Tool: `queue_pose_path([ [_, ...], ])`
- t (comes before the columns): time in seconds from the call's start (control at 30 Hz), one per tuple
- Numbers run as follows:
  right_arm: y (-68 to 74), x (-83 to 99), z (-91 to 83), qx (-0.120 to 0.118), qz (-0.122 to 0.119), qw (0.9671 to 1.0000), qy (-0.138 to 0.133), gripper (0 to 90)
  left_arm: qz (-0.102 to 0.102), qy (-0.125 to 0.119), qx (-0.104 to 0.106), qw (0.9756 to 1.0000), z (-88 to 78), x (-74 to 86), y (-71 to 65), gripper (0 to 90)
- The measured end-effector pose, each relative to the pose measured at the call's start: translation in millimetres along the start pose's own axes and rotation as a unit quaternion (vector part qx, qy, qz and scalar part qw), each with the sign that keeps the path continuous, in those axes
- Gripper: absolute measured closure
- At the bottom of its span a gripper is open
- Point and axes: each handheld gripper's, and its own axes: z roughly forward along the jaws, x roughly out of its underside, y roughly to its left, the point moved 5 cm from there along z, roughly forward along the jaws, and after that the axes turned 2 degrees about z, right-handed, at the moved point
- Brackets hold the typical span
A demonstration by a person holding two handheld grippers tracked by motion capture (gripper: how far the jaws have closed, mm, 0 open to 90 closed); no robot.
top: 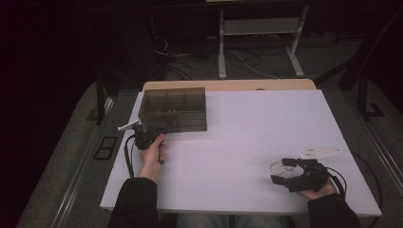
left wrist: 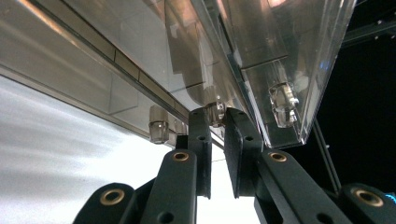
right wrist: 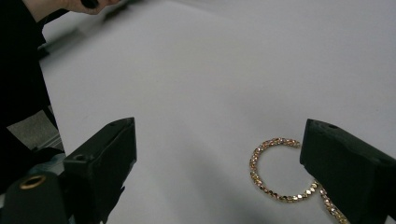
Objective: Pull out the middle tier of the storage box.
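At the box [top: 174, 108]: my left tool [left wrist: 217, 122] pinches its clear latch knob [left wrist: 215, 112].
On the table [top: 237, 137]: my right tool [right wrist: 217, 154] gapes empty beside the bracelet [right wrist: 275, 170].

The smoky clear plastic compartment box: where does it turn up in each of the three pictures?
High view: the smoky clear plastic compartment box sits at the far left of the white table, with the left gripper at its front left corner.
Left gripper view: it spreads across the top; the jaws pinch a small clear knob on its edge.
Right gripper view: not in it.
Shared landmark: the white table.
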Motion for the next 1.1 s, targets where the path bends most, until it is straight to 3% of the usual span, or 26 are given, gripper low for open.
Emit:
queue_pose_path([
  [0.2, 0.2, 0.1, 0.3, 0.0, 0.0, 1.0, 0.001, 10.1, -0.008, 0.002, -0.008, 0.9999, -0.1, -0.2, -1.3, 80.8],
  [0.37, 0.1, 0.2, 0.0, -0.001, -0.001, 1.0, 0.001, 10.1, -0.022, 0.003, -0.001, 0.9998, -0.2, -0.2, -0.4, 80.8],
  [0.77, -0.1, 0.0, -0.5, 0.001, -0.001, 1.0, -0.001, 10.1, -0.014, -0.002, -0.012, 0.9998, -4.2, 4.3, -2.4, 80.7],
  [1.1, 0.3, 0.3, -1.1, 0.003, 0.001, 1.0, -0.002, 10.1, -0.02, 0.0, -0.01, 0.9997, -18.9, 19.1, -5.3, 80.6],
])
